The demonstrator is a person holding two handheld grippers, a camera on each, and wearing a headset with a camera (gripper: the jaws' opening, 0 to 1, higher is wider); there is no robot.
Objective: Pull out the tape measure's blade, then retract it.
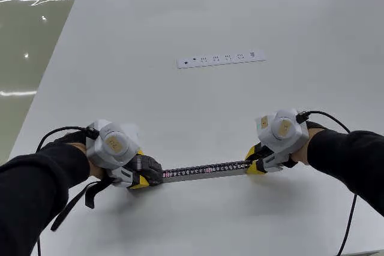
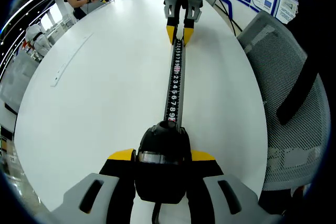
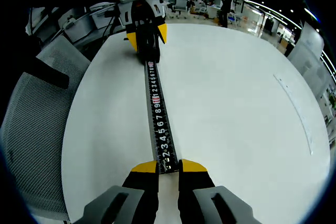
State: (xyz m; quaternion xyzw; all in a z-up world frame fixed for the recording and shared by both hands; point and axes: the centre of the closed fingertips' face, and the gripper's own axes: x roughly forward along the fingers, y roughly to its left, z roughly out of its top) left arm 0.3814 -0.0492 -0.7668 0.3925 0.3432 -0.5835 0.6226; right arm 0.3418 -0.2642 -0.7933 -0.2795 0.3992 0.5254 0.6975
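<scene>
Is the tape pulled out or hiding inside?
Out. The blade stretches from the case in the left tool to the right tool.

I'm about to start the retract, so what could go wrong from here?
1. The right gripper pinches only the tip of the dark numbered blade; if it slips, the blade could whip back into the black tape measure case.
2. The left gripper clamps that rounded case by its sides; the spring pull might twist it loose.
3. The blade lies low over the white table; slack on the return may kink it.
</scene>
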